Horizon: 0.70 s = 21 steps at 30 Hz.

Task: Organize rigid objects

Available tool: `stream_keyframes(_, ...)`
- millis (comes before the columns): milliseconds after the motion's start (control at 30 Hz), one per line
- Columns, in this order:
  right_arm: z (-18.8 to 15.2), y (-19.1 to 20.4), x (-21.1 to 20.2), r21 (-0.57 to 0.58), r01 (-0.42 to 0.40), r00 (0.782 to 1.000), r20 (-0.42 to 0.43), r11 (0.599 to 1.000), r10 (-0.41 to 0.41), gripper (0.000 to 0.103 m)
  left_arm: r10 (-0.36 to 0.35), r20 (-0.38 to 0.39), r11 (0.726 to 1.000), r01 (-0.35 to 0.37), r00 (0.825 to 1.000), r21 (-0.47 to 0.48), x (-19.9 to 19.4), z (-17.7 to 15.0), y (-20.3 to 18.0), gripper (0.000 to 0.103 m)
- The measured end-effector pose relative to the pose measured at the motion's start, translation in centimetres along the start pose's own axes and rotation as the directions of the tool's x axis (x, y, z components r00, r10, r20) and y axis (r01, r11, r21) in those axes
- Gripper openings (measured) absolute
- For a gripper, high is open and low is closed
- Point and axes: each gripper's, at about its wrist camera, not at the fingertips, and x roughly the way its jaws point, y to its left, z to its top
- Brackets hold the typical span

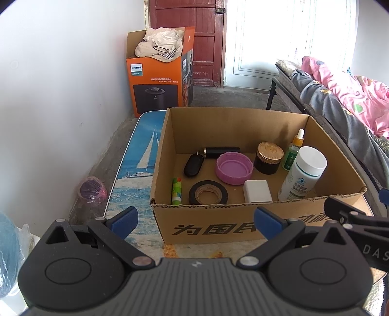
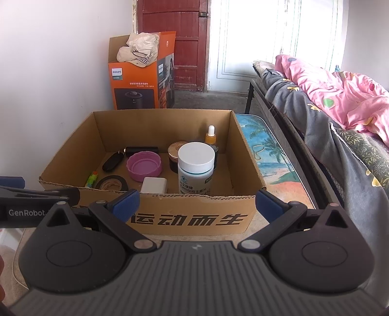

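Observation:
An open cardboard box [image 1: 214, 218] [image 2: 194, 216] stands on a picture-printed table. It holds a white pill bottle [image 1: 302, 173] [image 2: 195, 167], a purple lid [image 1: 234, 168] [image 2: 144, 166], a dark jar with a gold lid [image 1: 268, 157], a dropper bottle [image 1: 295, 149] [image 2: 211, 136], black tape [image 1: 208, 193] [image 2: 112, 183], a white block [image 1: 257, 191] [image 2: 154, 185], a green stick [image 1: 176, 190], a black key fob [image 1: 193, 165] and a black tube [image 1: 222, 151]. My left gripper [image 1: 197, 220] and my right gripper [image 2: 196, 203] both hover open and empty before the box's near wall.
An orange Philips carton [image 1: 158, 80] [image 2: 138, 80] with cloth in it stands on the floor by a red door [image 1: 192, 14]. A bed with pink bedding [image 2: 340, 102] lies along the right. The white wall [image 1: 60, 97] is on the left, with a small purple cup [image 1: 92, 189] below it.

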Motion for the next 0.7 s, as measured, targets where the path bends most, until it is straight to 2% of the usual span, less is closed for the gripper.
stream_keyframes(700,-0.06,0.18,0.07,-0.005,0.000,1.000,-0.005,1.000,0.000,0.102,0.007,-0.003,1.000,-0.007,1.000,0.001,-0.22,-0.16,0.14,0.100)
